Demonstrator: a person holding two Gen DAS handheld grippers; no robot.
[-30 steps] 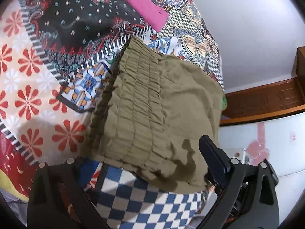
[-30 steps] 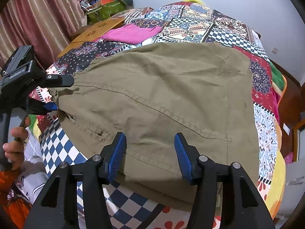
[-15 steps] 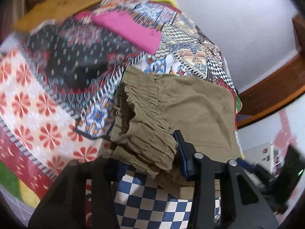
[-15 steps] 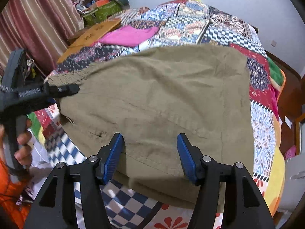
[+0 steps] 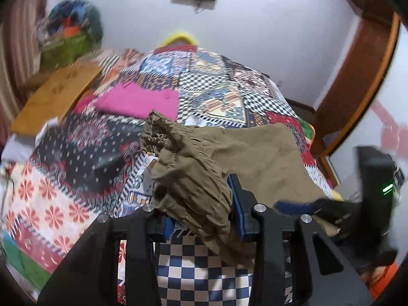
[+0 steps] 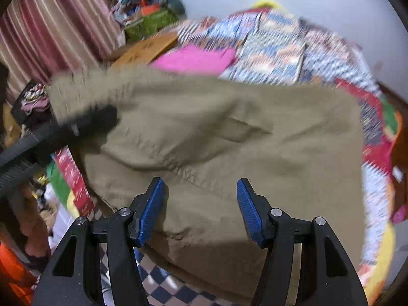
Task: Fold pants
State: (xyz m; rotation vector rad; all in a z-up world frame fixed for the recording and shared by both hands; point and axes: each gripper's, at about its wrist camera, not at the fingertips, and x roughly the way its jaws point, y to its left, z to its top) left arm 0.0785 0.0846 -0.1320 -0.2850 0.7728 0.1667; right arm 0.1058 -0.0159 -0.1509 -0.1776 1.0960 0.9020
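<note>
Olive pants (image 6: 255,132) lie spread over a patchwork bedspread (image 5: 216,81). My left gripper (image 5: 201,204) has the gathered elastic waistband (image 5: 188,173) bunched between its blue pads. Its jaws are closing on that bunch, which is raised off the bed. In the right wrist view the left gripper (image 6: 89,122) shows as a black blur at the pants' left corner. My right gripper (image 6: 201,182) hovers over the pants' near edge with its jaws apart, the flat cloth beneath them. One of its fingers (image 5: 293,205) shows at the right of the left wrist view.
A folded pink garment (image 5: 142,99) lies farther back on the bed. Beside it are a brown board (image 5: 56,94) and a green bag of clothes (image 5: 68,46). A striped curtain (image 6: 51,38) hangs at the left and a wooden bed frame (image 5: 357,81) runs along the right.
My left gripper went from wide open around the waistband to shut on it, then rose and rolled, lifting the bunched band. My right gripper slid sideways over the cloth and its jaws widened slightly.
</note>
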